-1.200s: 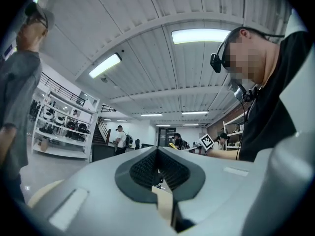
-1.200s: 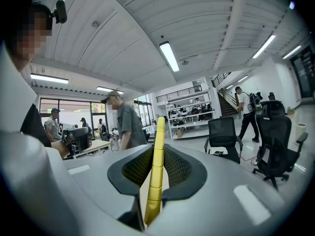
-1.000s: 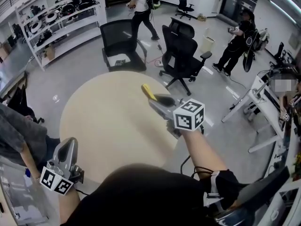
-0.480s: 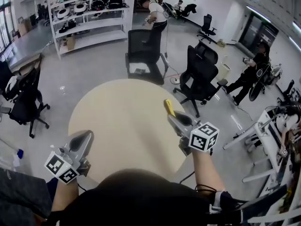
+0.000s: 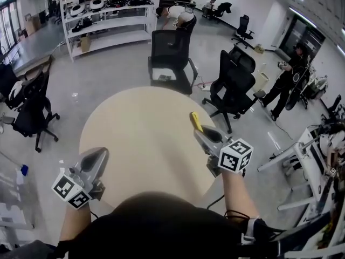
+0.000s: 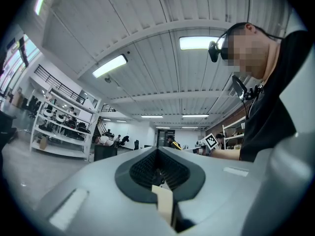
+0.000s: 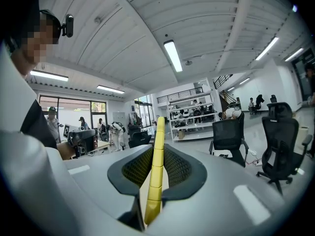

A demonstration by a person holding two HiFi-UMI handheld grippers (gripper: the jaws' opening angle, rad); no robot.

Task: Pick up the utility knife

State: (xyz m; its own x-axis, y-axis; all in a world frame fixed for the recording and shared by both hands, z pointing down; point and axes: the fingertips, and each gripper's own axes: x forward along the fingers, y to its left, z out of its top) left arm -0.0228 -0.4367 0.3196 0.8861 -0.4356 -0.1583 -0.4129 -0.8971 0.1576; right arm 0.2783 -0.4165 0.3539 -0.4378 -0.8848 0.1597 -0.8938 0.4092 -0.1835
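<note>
The yellow utility knife is off the table, held over the right side of the round beige table. My right gripper is shut on it, and its yellow end sticks out past the fingertips. In the right gripper view the knife runs upright between the dark pads, clamped edge-on in my right gripper. My left gripper hovers at the table's near left edge, jaws together with nothing in them. In its own view the left gripper points out level across the room.
Two black office chairs stand just beyond the table's far edge. Another black chair is at the left. White shelving lines the back. A person stands at the far right near desks.
The head view has swung, so the table sits more central. Both grippers shifted slightly early on, then held still. The right gripper keeps its hold on the knife.
</note>
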